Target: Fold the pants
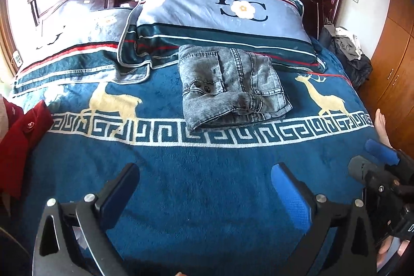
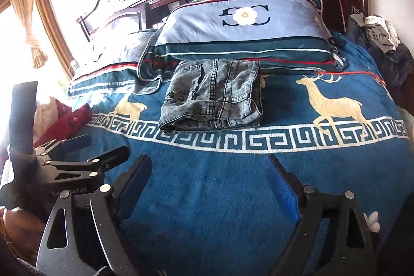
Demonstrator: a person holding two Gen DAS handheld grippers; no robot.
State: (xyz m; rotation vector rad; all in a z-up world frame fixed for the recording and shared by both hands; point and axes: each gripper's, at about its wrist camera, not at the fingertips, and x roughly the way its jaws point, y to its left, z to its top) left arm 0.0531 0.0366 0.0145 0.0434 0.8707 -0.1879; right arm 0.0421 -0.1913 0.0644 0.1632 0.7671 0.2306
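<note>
Both grippers' spread fingers point(image 1: 121, 188) hover well short of folded pants point(image 1: 233, 84).

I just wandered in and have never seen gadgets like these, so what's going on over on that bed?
A person is folding pants with a two-finger gripper in each hand. The grey jeans already lie folded into a compact bundle on the blue deer-patterned blanket, just in front of the pillow. Neither tool is touching them: the left gripper and the right gripper are both open, holding nothing, over bare blanket nearer the foot of the bed. A red garment lies off to the left edge.
</note>
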